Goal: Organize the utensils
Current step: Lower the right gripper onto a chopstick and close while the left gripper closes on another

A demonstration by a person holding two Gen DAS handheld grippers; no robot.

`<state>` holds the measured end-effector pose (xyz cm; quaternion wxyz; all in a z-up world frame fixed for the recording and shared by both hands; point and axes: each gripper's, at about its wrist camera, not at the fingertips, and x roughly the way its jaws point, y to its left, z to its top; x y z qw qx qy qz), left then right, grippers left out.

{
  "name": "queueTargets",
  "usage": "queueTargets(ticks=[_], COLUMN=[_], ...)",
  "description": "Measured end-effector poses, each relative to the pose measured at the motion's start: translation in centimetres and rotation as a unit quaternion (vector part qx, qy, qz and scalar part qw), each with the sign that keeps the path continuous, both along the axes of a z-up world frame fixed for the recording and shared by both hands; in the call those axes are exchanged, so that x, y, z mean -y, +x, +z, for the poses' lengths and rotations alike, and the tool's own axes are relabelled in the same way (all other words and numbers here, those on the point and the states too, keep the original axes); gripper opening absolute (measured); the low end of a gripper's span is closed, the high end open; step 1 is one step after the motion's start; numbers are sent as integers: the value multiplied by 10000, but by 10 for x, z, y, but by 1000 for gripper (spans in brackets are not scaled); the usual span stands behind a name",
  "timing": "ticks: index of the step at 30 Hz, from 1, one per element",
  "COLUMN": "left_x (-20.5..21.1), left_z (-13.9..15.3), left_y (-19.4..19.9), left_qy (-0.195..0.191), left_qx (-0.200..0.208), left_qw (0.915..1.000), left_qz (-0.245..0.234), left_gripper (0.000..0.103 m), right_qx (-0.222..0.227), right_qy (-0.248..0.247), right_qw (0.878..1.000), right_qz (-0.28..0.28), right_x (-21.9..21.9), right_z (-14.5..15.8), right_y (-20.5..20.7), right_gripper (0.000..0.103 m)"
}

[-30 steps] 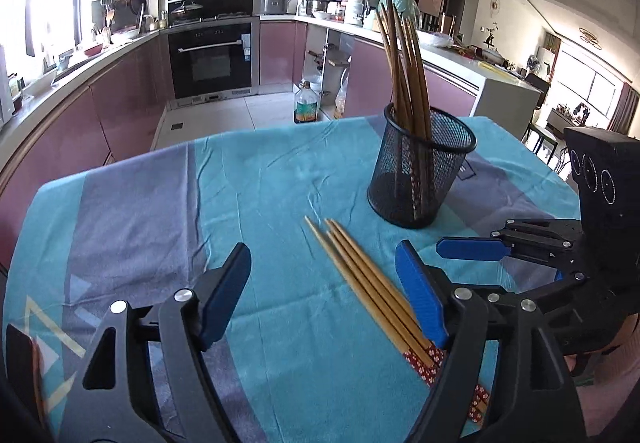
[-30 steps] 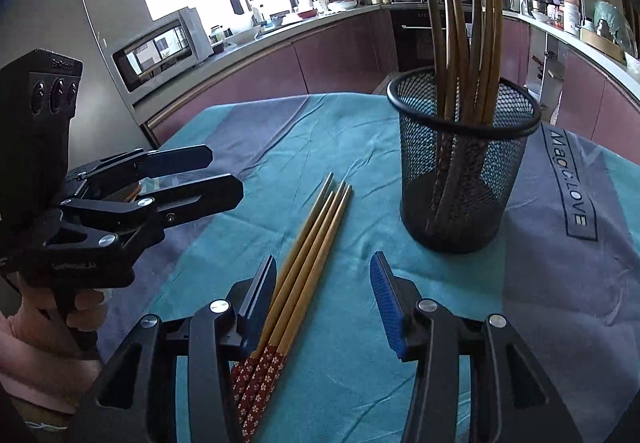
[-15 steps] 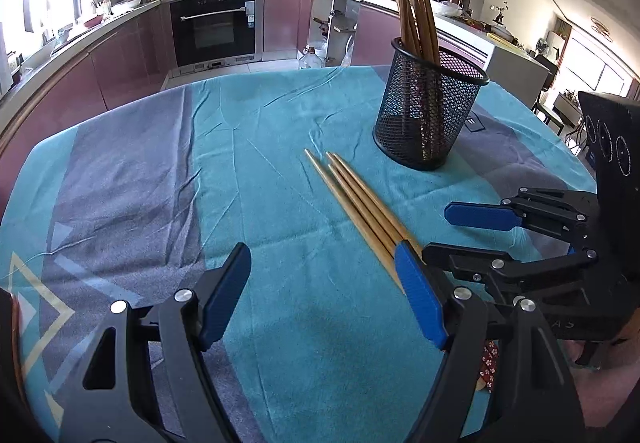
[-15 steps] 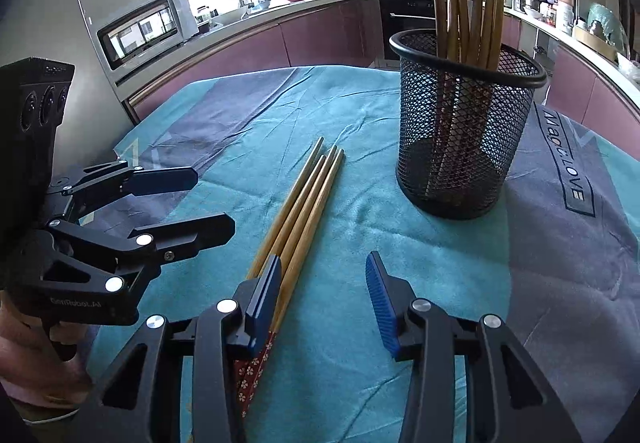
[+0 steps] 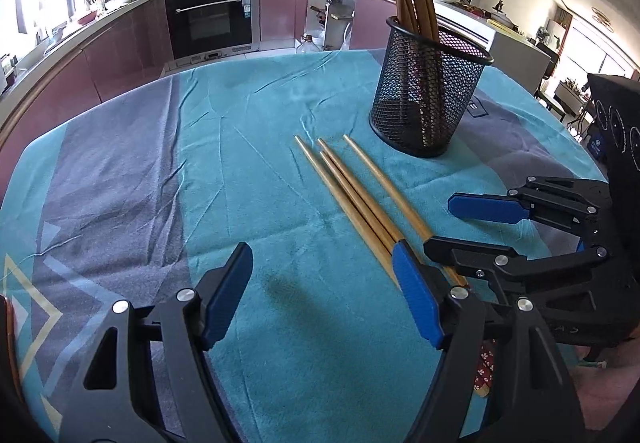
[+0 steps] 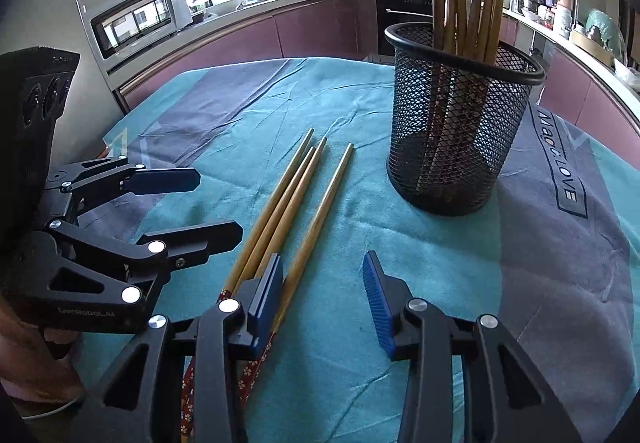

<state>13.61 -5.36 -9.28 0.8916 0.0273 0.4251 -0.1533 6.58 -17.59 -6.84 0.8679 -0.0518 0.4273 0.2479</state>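
A table (image 5: 120,171) under a teal cloth holds a mesh cup (image 6: 460,123), near its far edge, with several chopsticks already inside. Four chopsticks (image 6: 288,211) remain loose mid-table. The left gripper (image 5: 320,295) hovers wide open, empty. The right gripper (image 6: 324,283) is closing around one chopstick, seemingly not yet pinching it.

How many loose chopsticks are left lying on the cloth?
4: three chopsticks bunched together, a fourth chopstick just apart beside them, between the right gripper's closing jaws. Handle ends hidden.

Teal-grey tablecloth (image 5: 240,171) bears four chopsticks (image 5: 360,199); mesh holder (image 5: 428,91).
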Motion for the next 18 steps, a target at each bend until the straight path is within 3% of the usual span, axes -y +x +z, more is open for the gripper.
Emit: queueTargets(ticks=[18], left_x=[11], left_z=[-10], left_y=[13], left_qy=[129], left_qx=[-121], left_qw=[9997], left_qz=[-158], left_gripper=[71], right_qx=[-63], right_qy=[142], right_qw=[9999], right_qz=[-50], right_x=[11], right_z=[0], right_y=[0], right_gripper=[35])
